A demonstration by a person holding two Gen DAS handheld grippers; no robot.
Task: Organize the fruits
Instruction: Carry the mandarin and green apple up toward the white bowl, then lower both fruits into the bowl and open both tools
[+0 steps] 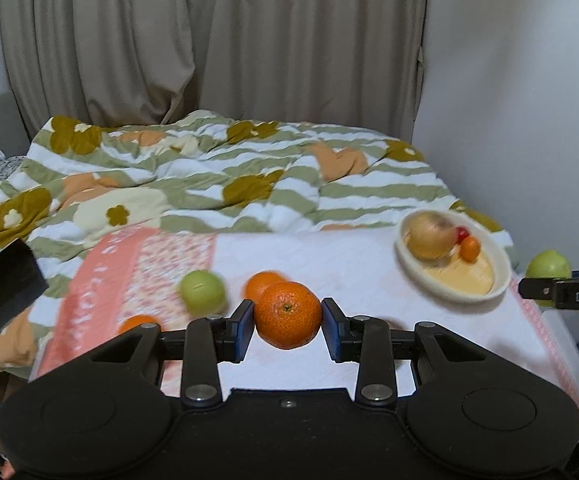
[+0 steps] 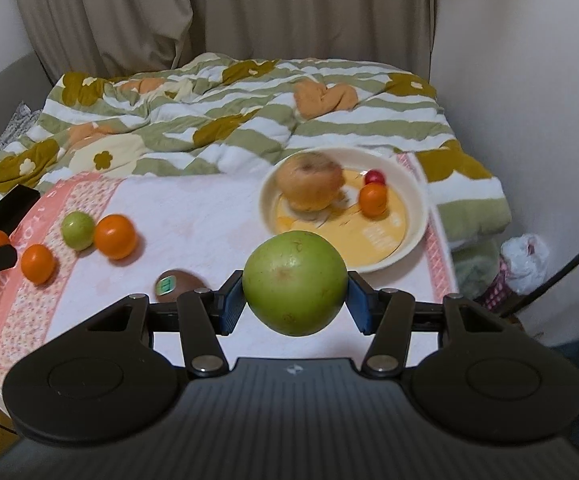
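Note:
My left gripper [image 1: 287,316] is shut on an orange [image 1: 287,322] held above the white and pink cloth [image 1: 329,256]. On the cloth behind it lie a second orange [image 1: 261,282], a green fruit [image 1: 202,292] and another orange [image 1: 135,323]. My right gripper [image 2: 295,284] is shut on a large green fruit [image 2: 295,276], in front of the cream bowl [image 2: 373,267]. The bowl holds a big brownish fruit [image 2: 309,186], a small orange [image 2: 373,199] and a small red fruit [image 2: 374,177]. A brown kiwi [image 2: 179,285] lies on the cloth just left of the right gripper.
The cloth lies on a bed with a rumpled flowered quilt [image 1: 209,176]. Curtains [image 1: 209,40] hang behind and a wall [image 1: 521,100] closes the right side. A dark flat object [image 1: 1,292] sticks in at the left. A plastic bag [image 2: 525,260] sits on the floor at the right.

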